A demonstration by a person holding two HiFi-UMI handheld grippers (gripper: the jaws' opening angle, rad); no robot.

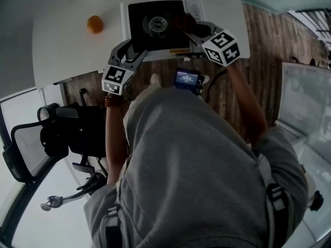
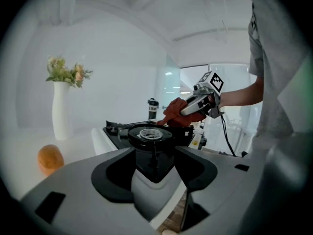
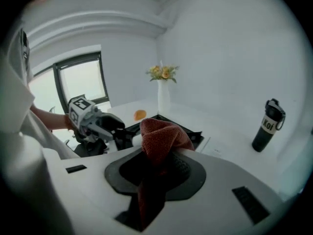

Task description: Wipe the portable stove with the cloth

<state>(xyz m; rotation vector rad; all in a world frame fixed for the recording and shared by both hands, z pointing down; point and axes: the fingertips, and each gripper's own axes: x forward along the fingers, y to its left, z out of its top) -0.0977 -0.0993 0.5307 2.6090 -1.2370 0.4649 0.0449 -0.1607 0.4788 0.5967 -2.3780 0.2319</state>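
The right gripper (image 1: 190, 27) reaches in from the right and tilts down over the stove's (image 1: 139, 14) right side. Its jaws are clamped on the red cloth (image 3: 160, 137), which bunches above them and hangs below. The left gripper (image 1: 132, 50) comes in low at the stove's near left corner, jaws apart, with that corner between them. The stove sits on the white table (image 1: 67, 45).

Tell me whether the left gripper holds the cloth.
No, the cloth hangs pinched in the right gripper, away from the left gripper.
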